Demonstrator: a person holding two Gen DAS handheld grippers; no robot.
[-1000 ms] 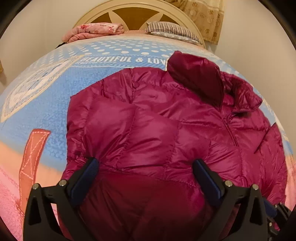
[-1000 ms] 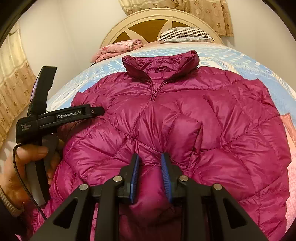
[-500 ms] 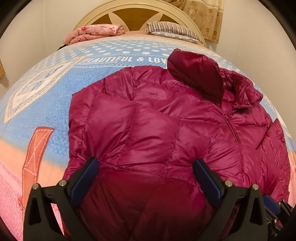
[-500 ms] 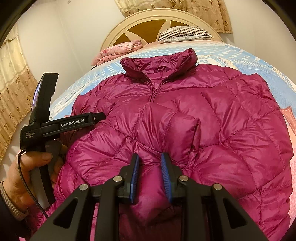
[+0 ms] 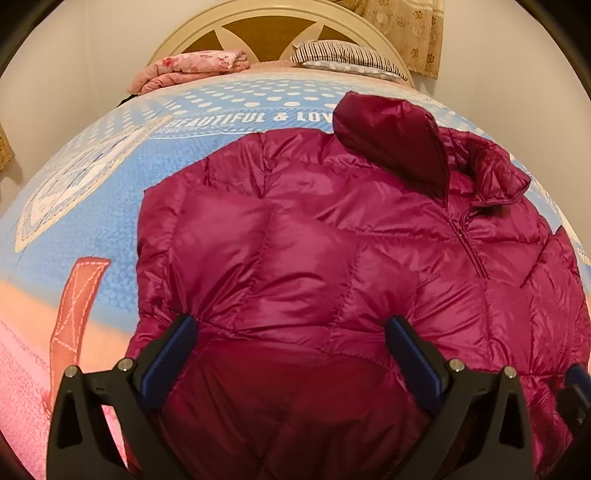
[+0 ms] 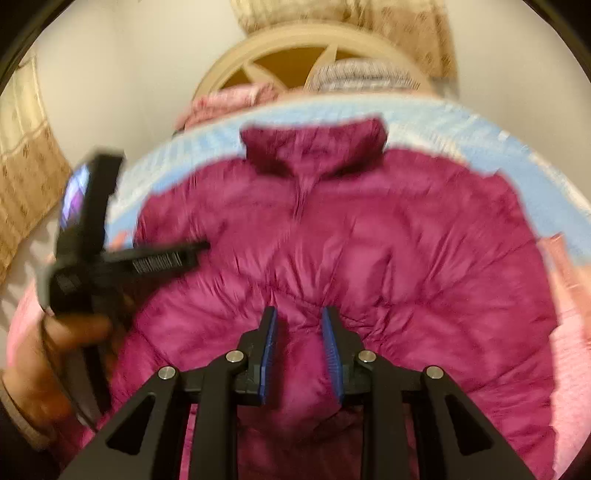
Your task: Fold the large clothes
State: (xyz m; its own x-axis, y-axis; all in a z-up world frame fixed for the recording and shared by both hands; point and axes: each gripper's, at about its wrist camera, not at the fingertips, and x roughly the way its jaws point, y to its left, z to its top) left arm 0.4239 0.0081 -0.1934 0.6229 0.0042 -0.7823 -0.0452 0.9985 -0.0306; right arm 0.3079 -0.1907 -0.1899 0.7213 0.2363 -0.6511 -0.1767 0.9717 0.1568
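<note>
A magenta quilted puffer jacket [image 5: 314, 258] lies front up on the bed, collar [image 5: 402, 147] toward the headboard; it also fills the right wrist view [image 6: 369, 240]. My left gripper [image 5: 291, 347] is open wide, its jaws standing either side of the jacket's lower part with nothing clamped. My right gripper [image 6: 300, 349] is shut on a bunched fold of the jacket's lower front. The left gripper [image 6: 110, 258] and the hand holding it show at the left of the blurred right wrist view.
The jacket lies on a blue, pink and peach bedspread [image 5: 110, 192]. A folded pink blanket [image 5: 188, 68] and a striped pillow [image 5: 343, 59] lie by the cream headboard [image 5: 266, 26]. Curtains [image 5: 406, 26] hang at the back right.
The right gripper has pulled back with the fold in it, so the jacket looks farther away and the view is blurred. The left gripper has hardly moved and stays open.
</note>
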